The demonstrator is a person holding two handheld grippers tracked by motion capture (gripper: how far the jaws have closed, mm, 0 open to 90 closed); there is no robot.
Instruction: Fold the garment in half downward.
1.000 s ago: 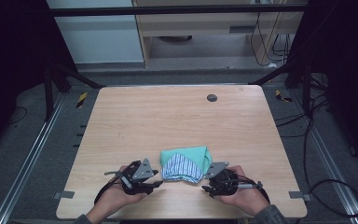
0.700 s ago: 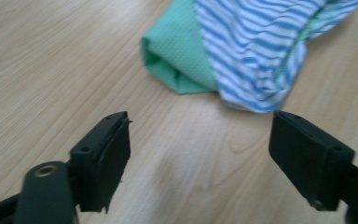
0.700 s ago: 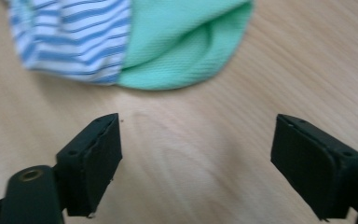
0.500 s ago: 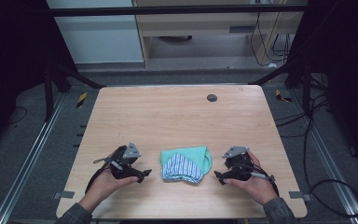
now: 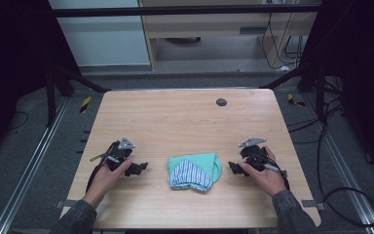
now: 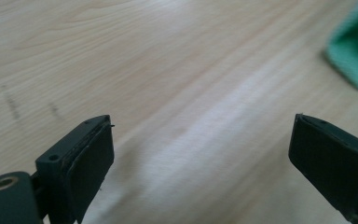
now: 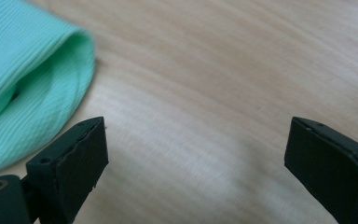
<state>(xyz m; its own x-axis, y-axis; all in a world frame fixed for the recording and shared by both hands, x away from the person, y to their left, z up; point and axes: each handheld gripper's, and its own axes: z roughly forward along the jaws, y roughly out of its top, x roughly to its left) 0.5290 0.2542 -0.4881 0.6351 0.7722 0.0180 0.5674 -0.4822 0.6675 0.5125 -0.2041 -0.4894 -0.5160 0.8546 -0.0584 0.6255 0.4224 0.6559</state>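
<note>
I am holding my left claw [image 5: 141, 168] low over the desk [image 5: 185, 122], at about eight o'clock on its top in the high view, with its jaws standing wide apart and nothing between them. They have just been opening. In the left gripper view I am looking past the two black jaws at bare wood, and a corner of the folded cloth [image 6: 356, 58] is sitting up at two o'clock, well clear of the jaw tips.

I am holding my right claw [image 5: 233, 168] at about four o'clock on the desk, pointing toward nine o'clock at the cloth [image 5: 194, 170]. Its jaws are also standing wide apart with only wood between them, and they too have just been opening. In the right gripper view the mint green fold [image 7: 28, 88] is lying at ten o'clock, just beside the left jaw; I cannot tell whether it is touching it.

The cloth is lying flat near the six o'clock edge of the desk, between my two claws, with a blue-and-white striped part showing at its lower left. A small dark disc [image 5: 221, 102] is sitting toward twelve o'clock.
</note>
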